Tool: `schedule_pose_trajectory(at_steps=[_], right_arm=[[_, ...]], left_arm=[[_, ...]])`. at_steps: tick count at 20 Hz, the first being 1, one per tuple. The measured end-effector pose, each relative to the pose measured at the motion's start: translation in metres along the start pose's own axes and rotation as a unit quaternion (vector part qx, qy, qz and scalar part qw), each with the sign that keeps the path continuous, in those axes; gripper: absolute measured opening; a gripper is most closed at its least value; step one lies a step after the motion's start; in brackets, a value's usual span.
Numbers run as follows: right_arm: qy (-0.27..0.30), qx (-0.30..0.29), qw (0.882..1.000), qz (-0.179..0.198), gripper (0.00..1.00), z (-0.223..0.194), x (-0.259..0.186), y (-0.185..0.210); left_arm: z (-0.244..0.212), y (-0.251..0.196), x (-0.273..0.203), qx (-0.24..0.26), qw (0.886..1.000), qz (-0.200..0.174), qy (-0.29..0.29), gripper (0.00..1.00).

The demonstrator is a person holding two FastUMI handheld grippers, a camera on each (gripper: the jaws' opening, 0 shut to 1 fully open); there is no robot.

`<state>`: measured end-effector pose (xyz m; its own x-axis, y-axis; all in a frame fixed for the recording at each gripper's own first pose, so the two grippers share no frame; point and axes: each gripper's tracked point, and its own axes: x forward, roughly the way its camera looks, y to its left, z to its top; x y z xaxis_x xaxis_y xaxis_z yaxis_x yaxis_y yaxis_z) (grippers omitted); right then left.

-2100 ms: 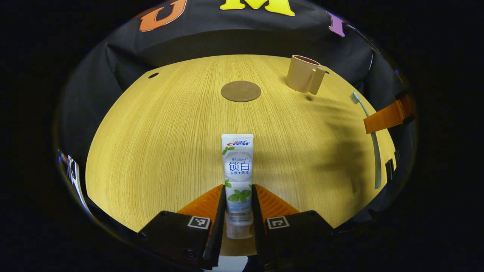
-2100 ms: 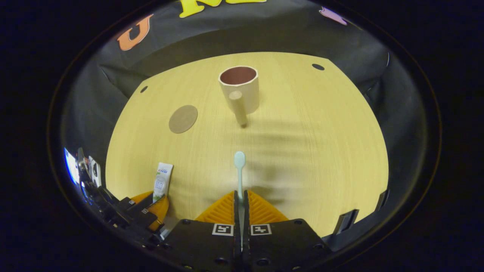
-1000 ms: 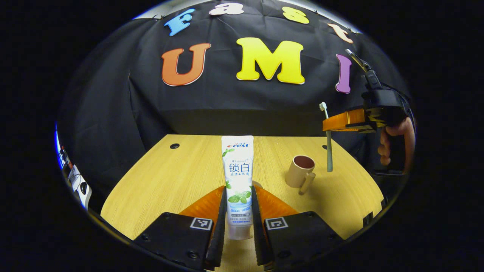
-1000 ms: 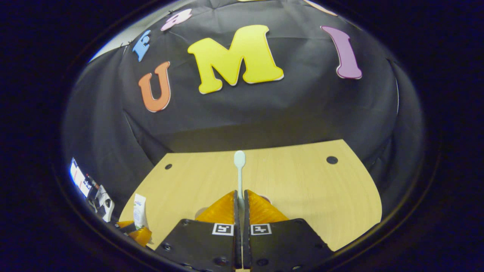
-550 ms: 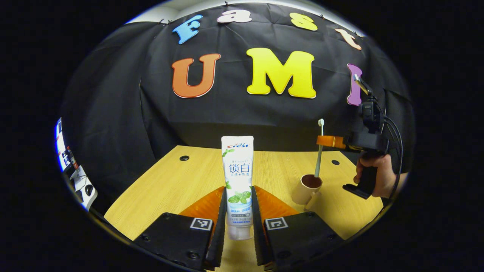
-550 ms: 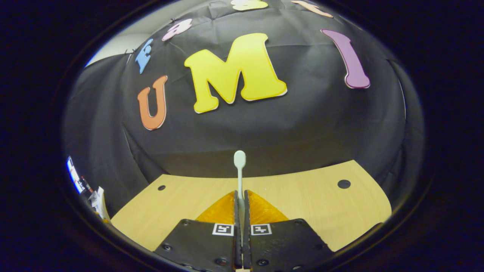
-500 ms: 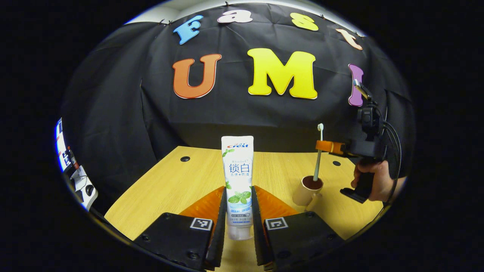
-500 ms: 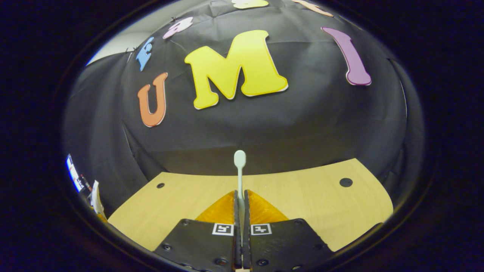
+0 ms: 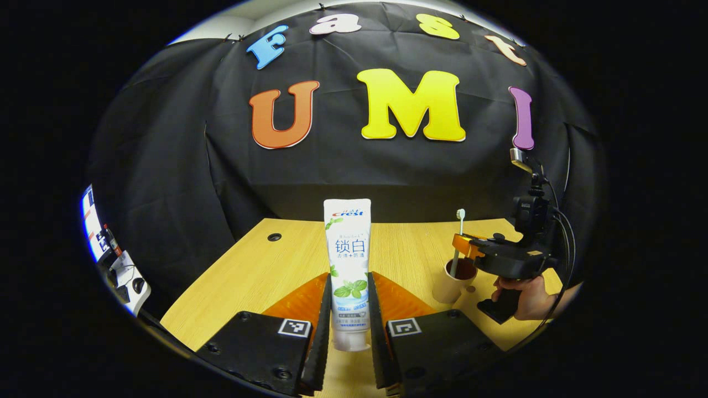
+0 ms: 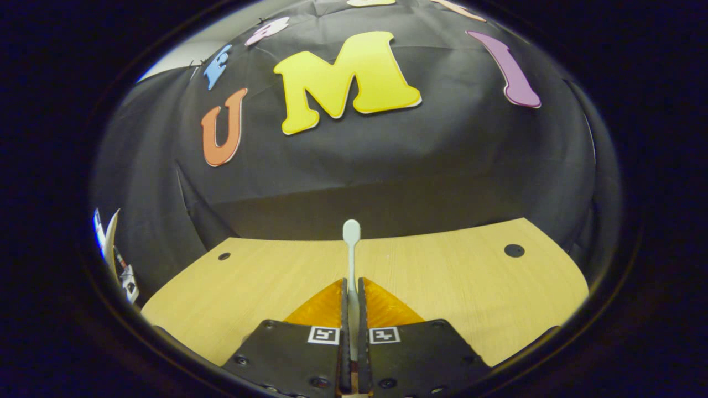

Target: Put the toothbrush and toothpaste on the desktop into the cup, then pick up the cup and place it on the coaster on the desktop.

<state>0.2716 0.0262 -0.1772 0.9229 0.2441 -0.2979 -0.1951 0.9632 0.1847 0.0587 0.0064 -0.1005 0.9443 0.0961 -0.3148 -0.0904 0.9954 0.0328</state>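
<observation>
Lowering the toothbrush into the cup is the step in hand, and it looks nearly done. At lower right of the left gripper view, the right gripper is clamped on the handle just above the cup's rim, with the lower end already inside and the bristle head pointing up. To finish well, part the fingers only once the handle rests on the bottom or against the wall, then draw straight up so that neither the brush nor the cup's handle is caught. A hand grips that tool close to the desktop.

In the right gripper view the fingers are closed on the handle at bottom centre, the head standing above them.

The left gripper is clamped on the toothpaste tube, held upright at centre, cap end down between its fingers.

Against half a second ago, the right gripper sits lower and nearer the cup, and less handle shows between fingers and rim. The tube keeps the same place in its view. The coaster cannot be made out.
</observation>
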Motion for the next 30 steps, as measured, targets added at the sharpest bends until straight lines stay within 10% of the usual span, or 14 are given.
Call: schedule_pose_trajectory(at_steps=[4,10,17,30], right_arm=[[0.002,0.0,1.0,0.007,0.05,-0.005,-0.005,0.0],[-0.007,-0.033,0.999,0.012,0.56,0.009,-0.036,-0.004],[-0.021,-0.079,0.997,-0.002,0.86,0.032,-0.097,-0.041],[0.036,-0.072,0.992,-0.101,0.94,-0.016,-0.152,-0.16]], left_arm=[[0.007,-0.005,-0.003,0.01,1.0,-0.001,-0.009,0.36],[0.023,-0.033,0.005,0.001,0.999,-0.026,-0.042,0.36],[0.049,-0.102,0.046,-0.008,0.988,-0.091,-0.122,0.36],[0.004,-0.224,0.143,0.026,0.965,-0.172,-0.196,0.37]])
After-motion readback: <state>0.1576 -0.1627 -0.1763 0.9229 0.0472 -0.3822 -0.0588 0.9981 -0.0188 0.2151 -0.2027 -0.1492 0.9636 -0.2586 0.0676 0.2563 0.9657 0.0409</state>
